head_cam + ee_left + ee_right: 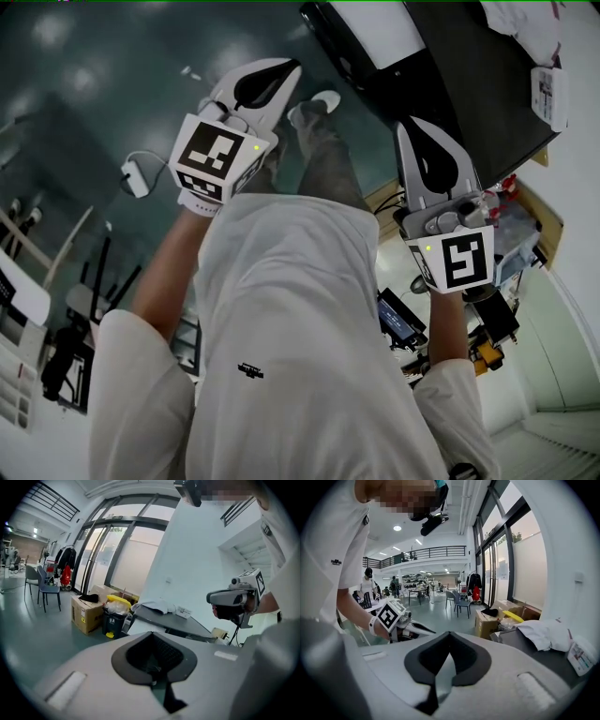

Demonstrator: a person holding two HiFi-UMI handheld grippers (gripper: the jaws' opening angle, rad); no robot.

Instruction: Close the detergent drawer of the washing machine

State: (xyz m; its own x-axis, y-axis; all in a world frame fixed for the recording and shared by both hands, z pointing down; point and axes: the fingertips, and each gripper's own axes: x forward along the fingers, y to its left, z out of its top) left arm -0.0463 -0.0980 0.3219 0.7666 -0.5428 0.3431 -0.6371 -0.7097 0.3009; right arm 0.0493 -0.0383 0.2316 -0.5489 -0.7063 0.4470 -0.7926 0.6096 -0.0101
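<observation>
No detergent drawer shows in any view. A dark-topped white unit (469, 84) stands ahead at the upper right, and I cannot tell if it is the washing machine. My left gripper (281, 70) is held up in front of the person's chest, jaws shut with nothing between them. My right gripper (412, 131) is raised beside it, also shut and empty. In the left gripper view the left gripper (152, 634) has its tips together, and the right gripper (232, 603) hangs in the air to the right. In the right gripper view the right gripper (449, 633) is shut, with the left gripper (401, 620) beyond.
A white cloth (546, 634) and a labelled card (581, 656) lie on the dark top. A cardboard box (86, 613) and a bin with a yellow lid (115, 616) stand by the glass wall. Chairs (47, 588) stand on the grey-green floor. A white plug with a cable (136, 178) lies there.
</observation>
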